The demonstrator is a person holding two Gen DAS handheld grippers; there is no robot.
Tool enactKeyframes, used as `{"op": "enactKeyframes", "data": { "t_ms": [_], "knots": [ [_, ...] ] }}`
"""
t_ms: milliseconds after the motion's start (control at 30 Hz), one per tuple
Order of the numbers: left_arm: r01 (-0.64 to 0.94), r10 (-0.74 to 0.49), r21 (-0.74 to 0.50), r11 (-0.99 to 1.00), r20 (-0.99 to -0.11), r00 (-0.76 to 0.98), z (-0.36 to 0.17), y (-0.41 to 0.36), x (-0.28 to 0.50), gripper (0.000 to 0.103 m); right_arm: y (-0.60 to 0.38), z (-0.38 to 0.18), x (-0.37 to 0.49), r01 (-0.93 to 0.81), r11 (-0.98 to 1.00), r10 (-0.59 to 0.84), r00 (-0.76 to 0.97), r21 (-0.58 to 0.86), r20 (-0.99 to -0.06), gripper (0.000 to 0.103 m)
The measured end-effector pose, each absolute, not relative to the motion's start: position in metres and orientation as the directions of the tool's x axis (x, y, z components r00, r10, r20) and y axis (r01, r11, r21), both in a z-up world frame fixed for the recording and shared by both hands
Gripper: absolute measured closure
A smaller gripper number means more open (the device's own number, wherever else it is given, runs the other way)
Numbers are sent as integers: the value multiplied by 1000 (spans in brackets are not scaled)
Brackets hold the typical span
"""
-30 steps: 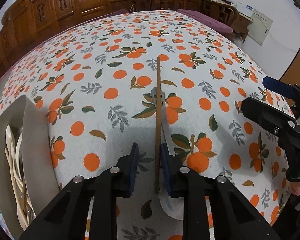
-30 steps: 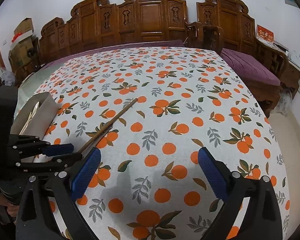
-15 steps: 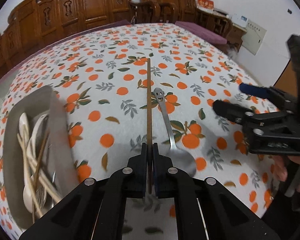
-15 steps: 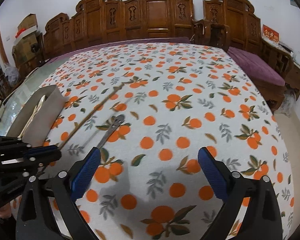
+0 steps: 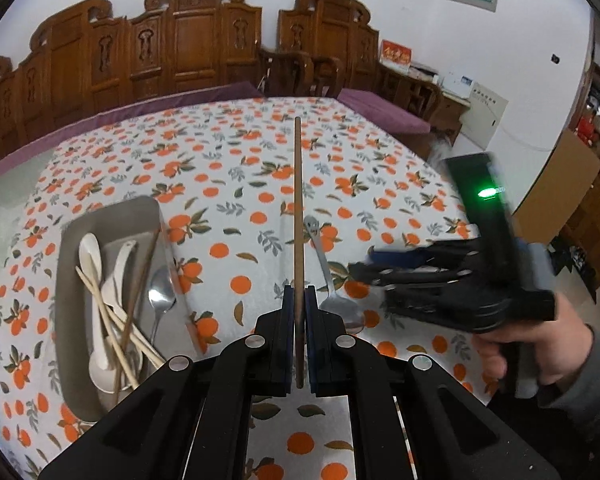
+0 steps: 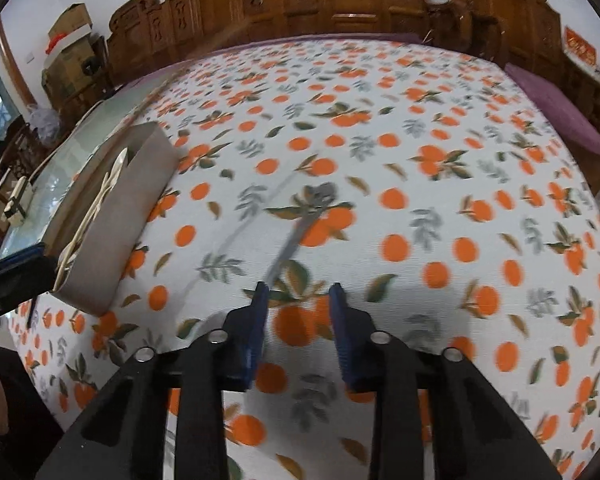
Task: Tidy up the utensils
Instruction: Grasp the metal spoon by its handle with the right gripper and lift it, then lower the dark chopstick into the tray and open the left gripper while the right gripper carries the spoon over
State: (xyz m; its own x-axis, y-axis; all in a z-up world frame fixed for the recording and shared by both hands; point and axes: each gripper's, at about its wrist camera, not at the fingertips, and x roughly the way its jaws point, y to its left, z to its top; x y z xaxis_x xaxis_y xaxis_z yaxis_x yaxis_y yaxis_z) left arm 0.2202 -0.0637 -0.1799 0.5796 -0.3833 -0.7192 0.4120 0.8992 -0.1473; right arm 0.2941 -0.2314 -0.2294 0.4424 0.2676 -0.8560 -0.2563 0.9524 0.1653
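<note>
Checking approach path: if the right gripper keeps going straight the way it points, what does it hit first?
Probably the metal spoon on the tablecloth. Its handle runs up from beside the left blue pad of the open right gripper. The frame is blurred, so depth is uncertain.

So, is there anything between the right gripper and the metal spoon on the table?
Nothing visible. The right gripper is open just above the tablecloth, and the metal spoon lies bare ahead of its left finger. The brown chopstick is lifted in the left gripper, off to the side.
</note>
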Motion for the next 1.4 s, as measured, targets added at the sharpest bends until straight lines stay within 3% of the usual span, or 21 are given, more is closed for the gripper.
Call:
{"op": "enactKeyframes", "data": {
  "t_ms": [367,600,900,1400],
  "knots": [
    [412,-402,-164,897,-689,602,-163,-48,213,99,-195,-244,316,-244,968,157,386,63,-909,72],
    [407,-392,-151,901,-686,613,-162,-45,210,99,-199,-244,313,-247,969,90,349,1,-933,88],
    [393,-366,-127,911,-687,628,-162,-39,207,99,-205,-244,310,-253,967,71,335,-17,-940,96],
    [290,-276,-109,951,-724,632,-169,6,210,99,-196,-215,301,-284,959,123,404,3,-906,96]
  ]
}}
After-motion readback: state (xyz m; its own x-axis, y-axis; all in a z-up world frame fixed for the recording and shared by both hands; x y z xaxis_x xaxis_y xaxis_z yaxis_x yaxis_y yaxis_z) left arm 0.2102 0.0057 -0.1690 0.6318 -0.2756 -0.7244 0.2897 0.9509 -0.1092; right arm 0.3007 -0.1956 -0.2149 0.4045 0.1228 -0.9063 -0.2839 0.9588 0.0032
